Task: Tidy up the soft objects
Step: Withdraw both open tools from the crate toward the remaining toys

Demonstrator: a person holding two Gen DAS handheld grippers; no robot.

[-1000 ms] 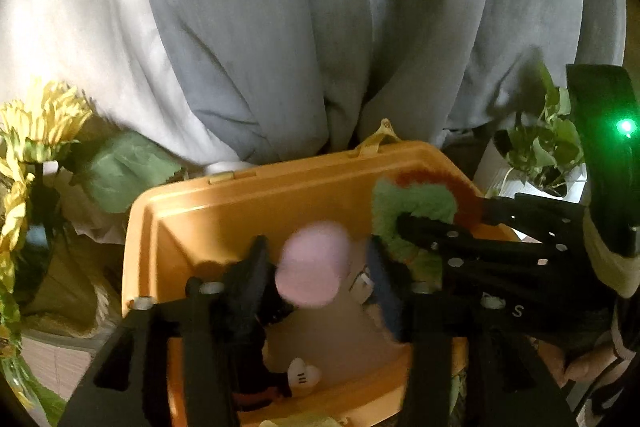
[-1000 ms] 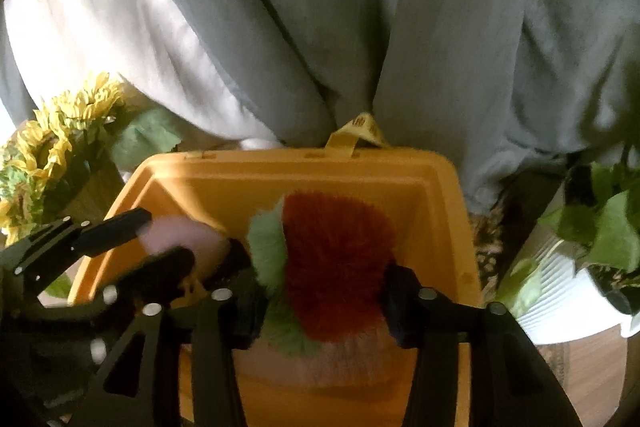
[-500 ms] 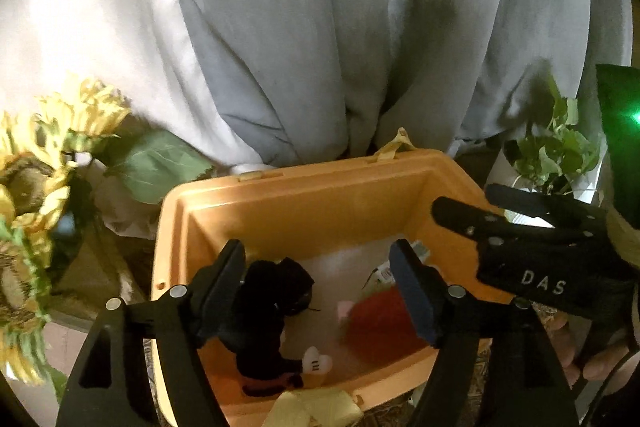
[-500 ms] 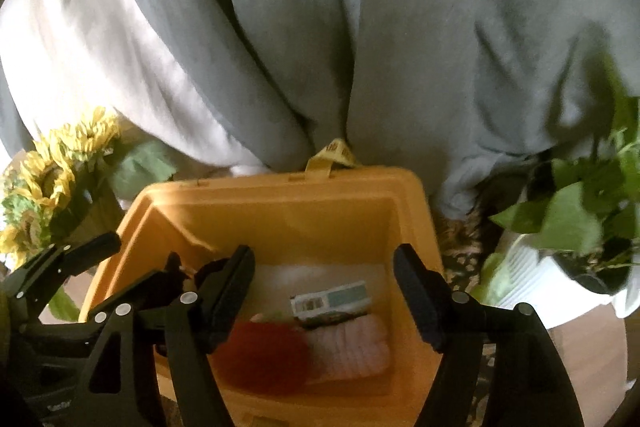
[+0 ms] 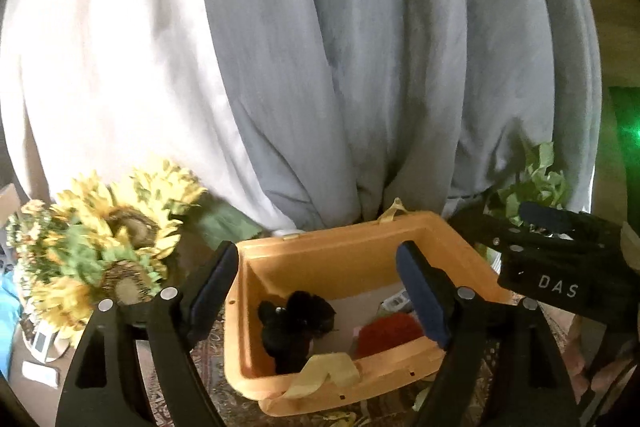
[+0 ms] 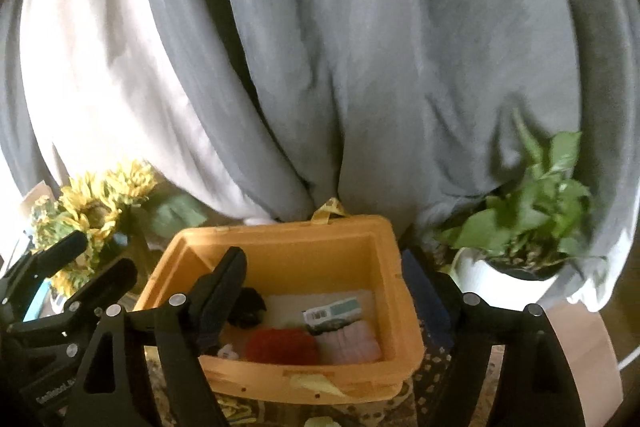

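Both grippers, left (image 5: 316, 291) & right (image 6: 328, 287), have just been opening, jaws wide w/ nothing between them, above the orange bin (image 6: 288, 239) where red plush (image 6: 282, 345), black plush (image 5: 294, 323) & pink cloth (image 6: 352, 345) lie; no loose soft items visible, so prob. nearly done.

One orange plastic bin (image 6: 396, 291) sits on a patterned rug. Inside it lie four soft things: one black plush toy (image 5: 292, 323), one fuzzy red plush ball (image 6: 282, 345), one pale pink ribbed cloth (image 6: 352, 345) and one white towel (image 6: 288, 305) under them, plus one small white-and-teal packet (image 6: 332, 313). Two yellow ribbon handles (image 5: 324, 373) show on the bin, one at each end. One bunch of yellow artificial sunflowers (image 5: 108, 247) stands left; one leafy green plant in a white pot (image 6: 520, 227) stands right. Two black two-finger grippers (image 5: 320, 287) (image 6: 324, 291) are in view.
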